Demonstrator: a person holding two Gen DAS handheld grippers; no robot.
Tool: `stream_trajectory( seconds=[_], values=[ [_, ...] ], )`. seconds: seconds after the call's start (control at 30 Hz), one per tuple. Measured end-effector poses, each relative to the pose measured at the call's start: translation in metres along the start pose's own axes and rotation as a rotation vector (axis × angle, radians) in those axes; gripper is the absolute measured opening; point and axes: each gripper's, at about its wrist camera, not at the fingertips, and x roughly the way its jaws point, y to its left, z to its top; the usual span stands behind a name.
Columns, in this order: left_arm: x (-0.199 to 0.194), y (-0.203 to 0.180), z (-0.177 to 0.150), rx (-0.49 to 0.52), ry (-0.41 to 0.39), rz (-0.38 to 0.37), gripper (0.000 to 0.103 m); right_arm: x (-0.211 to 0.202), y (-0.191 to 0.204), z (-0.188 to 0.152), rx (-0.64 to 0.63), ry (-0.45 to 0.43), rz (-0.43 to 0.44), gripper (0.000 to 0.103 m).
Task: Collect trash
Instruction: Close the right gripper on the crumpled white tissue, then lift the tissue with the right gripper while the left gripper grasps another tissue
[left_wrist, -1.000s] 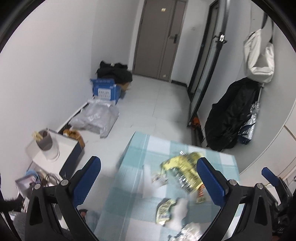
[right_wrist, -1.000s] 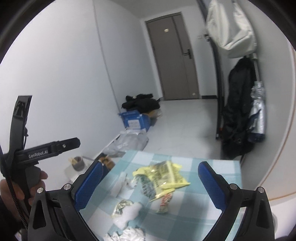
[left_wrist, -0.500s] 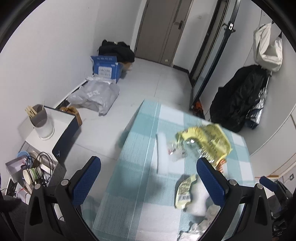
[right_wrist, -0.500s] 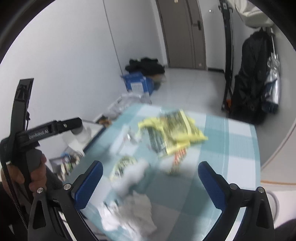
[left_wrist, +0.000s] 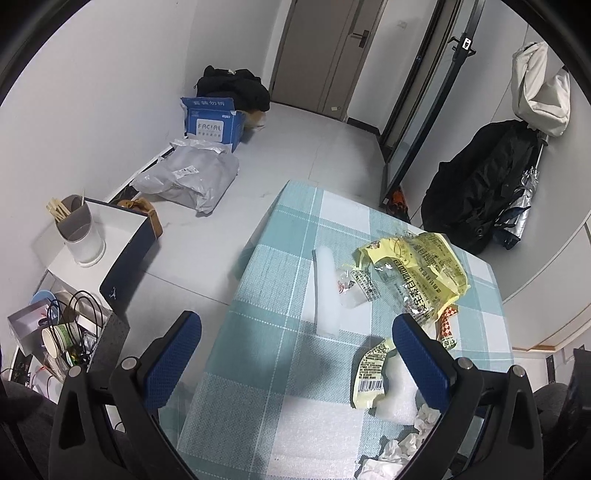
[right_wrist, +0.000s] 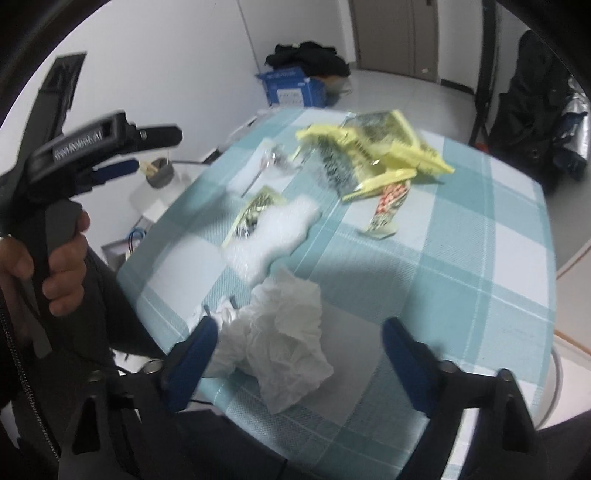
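Note:
Trash lies on a table with a teal checked cloth (left_wrist: 280, 369). A big yellow wrapper (left_wrist: 417, 269) lies at the far side, also in the right wrist view (right_wrist: 373, 147). A small yellow packet (left_wrist: 369, 380) rests on white foam (right_wrist: 277, 232). A red patterned wrapper (right_wrist: 388, 206) lies by it. Crumpled white tissue (right_wrist: 284, 339) sits at the near edge. My left gripper (left_wrist: 295, 332) is open and empty above the table's left part. My right gripper (right_wrist: 299, 339) is open, low over the tissue.
A white foam strip (left_wrist: 325, 291) lies mid-table. Left of the table stand a white box with a cup of sticks (left_wrist: 77, 229) and a cluttered shelf (left_wrist: 55, 332). On the floor are a grey bag (left_wrist: 192, 177) and a blue box (left_wrist: 210, 122). Dark coats (left_wrist: 480, 184) hang right.
Both grippers have tilted down and moved closer to the table. The right one has come down over the crumpled tissue at the near edge. Both stay open.

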Motion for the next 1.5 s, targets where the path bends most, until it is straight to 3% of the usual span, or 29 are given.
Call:
stream_trajectory(
  seconds=[0.1,0.23,0.6,0.9,1.2,1.5],
  values=[
    [0.002,0.001,0.0,-0.005,0.003,0.02,0.101,0.007,0.001,-0.001,0.002,0.017,0.018,0.069],
    [0.005,0.003,0.0,-0.024,0.014,0.023,0.102,0.018,0.003,-0.002,0.022,0.043,0.041,0.042],
    [0.008,0.009,-0.002,-0.063,0.037,0.042,0.101,0.019,-0.013,-0.005,0.083,0.028,0.053,0.01],
    [0.0,-0.004,0.0,-0.053,0.103,-0.022,0.101,-0.004,-0.037,-0.002,0.163,-0.051,0.055,0.006],
    [-0.004,-0.039,-0.037,0.07,0.271,-0.193,0.101,-0.034,-0.056,0.004,0.209,-0.161,0.057,0.006],
    [0.01,-0.067,-0.066,0.176,0.403,-0.209,0.099,-0.048,-0.074,-0.004,0.269,-0.217,0.066,0.006]
  ],
)
